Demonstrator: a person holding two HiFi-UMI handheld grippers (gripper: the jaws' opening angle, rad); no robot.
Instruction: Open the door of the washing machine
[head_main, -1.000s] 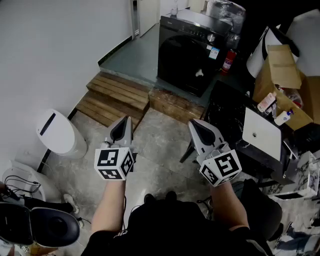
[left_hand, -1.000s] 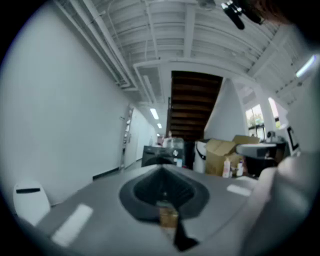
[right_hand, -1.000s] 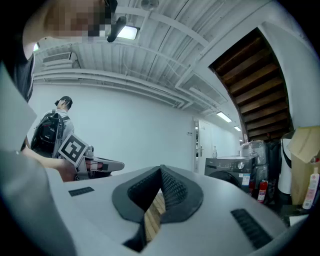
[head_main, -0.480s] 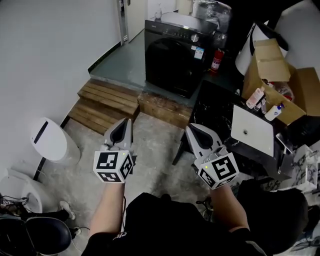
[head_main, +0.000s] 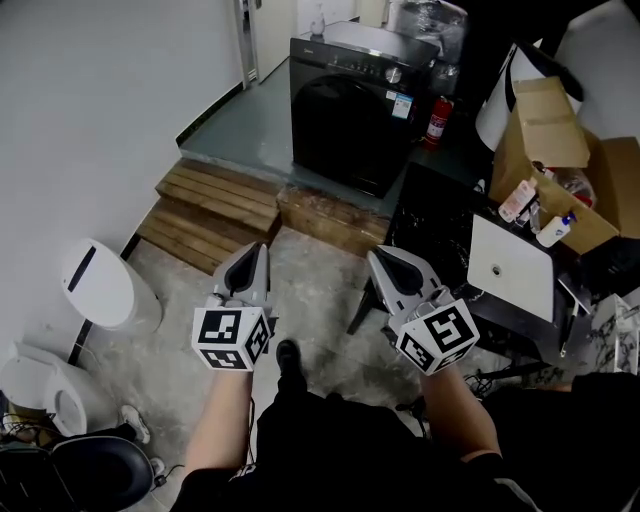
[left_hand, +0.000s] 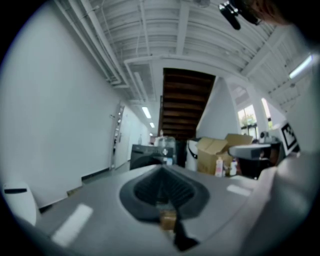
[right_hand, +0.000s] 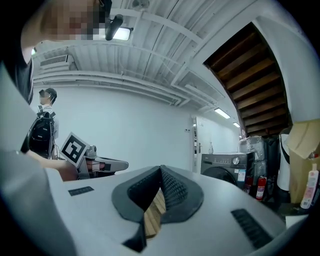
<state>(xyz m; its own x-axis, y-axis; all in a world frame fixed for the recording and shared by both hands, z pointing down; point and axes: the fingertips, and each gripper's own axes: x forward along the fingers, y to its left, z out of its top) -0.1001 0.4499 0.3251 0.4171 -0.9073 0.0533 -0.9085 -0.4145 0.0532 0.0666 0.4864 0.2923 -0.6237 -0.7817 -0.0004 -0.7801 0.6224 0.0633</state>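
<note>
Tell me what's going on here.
A person holds a two-jaw gripper in each hand. The left gripper and right gripper are both shut and empty, pointing toward a black washing machine across the room. Its door is closed. Wooden steps lie between the person and the machine, so nothing has been touched yet.

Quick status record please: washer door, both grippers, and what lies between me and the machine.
washing machine: black front-loader, on the raised floor at the far end
door: closed
left gripper: shut, empty, well short of the machine
right gripper: shut, empty, well short of the machine
in between: wooden steps and bare concrete floor
beside machine: red fire extinguisher, at its right in the head view
</note>
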